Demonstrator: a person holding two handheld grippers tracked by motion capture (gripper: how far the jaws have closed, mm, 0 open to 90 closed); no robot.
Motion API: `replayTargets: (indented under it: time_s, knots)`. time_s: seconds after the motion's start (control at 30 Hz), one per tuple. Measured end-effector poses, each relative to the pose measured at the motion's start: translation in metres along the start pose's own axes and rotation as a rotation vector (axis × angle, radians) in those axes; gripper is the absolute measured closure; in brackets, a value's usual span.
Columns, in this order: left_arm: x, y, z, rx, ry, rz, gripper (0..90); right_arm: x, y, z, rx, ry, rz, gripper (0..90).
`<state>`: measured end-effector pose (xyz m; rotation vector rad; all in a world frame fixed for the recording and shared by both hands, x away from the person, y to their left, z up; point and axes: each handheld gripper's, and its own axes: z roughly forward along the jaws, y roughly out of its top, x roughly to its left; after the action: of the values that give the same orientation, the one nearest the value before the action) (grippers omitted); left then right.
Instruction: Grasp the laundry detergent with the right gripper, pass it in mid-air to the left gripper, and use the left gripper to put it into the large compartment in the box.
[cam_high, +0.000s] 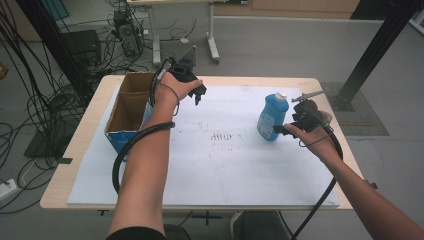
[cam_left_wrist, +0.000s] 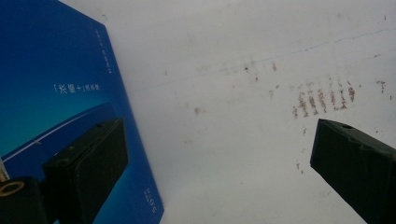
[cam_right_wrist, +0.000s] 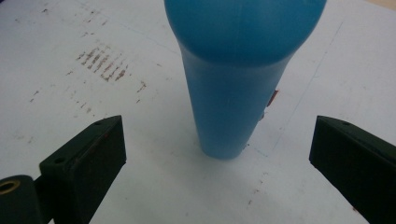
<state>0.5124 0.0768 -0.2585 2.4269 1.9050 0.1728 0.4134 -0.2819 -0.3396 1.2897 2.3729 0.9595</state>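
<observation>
A blue plastic bottle with a white cap stands upright on the white sheet at the right. In the right gripper view the blue bottle rises straight ahead of the wide-apart jaws, and nothing touches it. My right gripper is open just right of the bottle. An open cardboard box with blue sides sits at the left. My left gripper hangs open above the sheet, just right of the box's far corner. The box's blue side runs beside the left jaw in the left gripper view.
A white sheet covers most of the wooden table and bears faint brown smudges near its middle. Cables, a dark stand and table legs lie on the floor beyond the far edge. A black post stands at the far right.
</observation>
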Motion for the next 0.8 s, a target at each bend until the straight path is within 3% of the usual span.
replayTargets:
  time_s: [0.17,0.37,0.8]
  knots:
    - [-0.001,0.000,0.000,-0.007,-0.003,0.002,4.9,-0.003,-0.006,0.010,-0.051,0.012,0.033,3.2]
    - [-0.003,0.000,0.002,-0.006,-0.008,0.002,4.8,-0.003,-0.010,0.019,-0.111,-0.009,0.047,2.7]
    - [-0.004,-0.002,0.000,-0.012,-0.012,0.003,4.8,0.000,-0.017,0.032,-0.219,-0.044,0.044,2.3]
